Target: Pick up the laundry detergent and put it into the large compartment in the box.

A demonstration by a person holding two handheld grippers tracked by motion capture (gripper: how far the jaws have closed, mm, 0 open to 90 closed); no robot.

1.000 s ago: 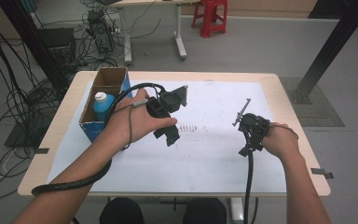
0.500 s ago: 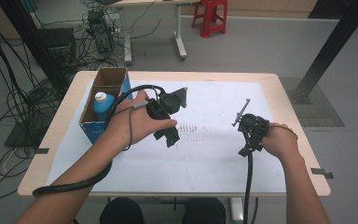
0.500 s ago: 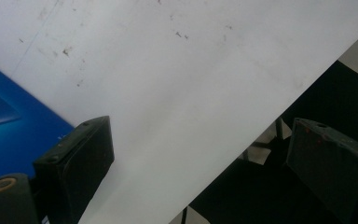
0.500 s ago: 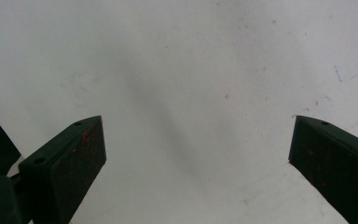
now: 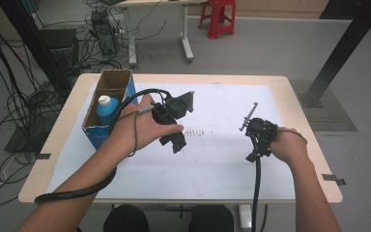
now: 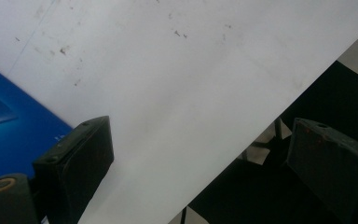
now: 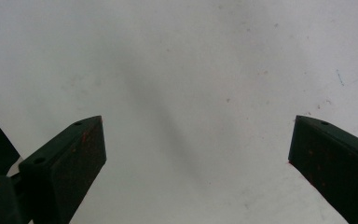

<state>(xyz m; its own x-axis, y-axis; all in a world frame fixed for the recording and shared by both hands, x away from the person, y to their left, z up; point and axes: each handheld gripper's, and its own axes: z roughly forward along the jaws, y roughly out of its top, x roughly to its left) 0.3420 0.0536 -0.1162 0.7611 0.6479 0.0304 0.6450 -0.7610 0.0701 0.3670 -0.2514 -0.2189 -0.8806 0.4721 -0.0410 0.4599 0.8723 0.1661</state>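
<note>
With both jaws spread wide and empty, the left gripper (image 5: 174, 123) hovering just beside the cardboard box (image 5: 107, 104) should swing over the bottle (image 5: 107, 108) standing inside (blue, white-capped), while the right gripper (image 5: 257, 130), also wide and empty, waits well away.

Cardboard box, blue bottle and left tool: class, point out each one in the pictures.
cardboard box (image 5: 107, 82), high view, on its far brown inner wall.
blue bottle (image 5: 107, 110), high view, on its blue shoulder below the white cap.
left tool (image 6: 200, 154), left gripper view, midway between its open jaws.
</note>
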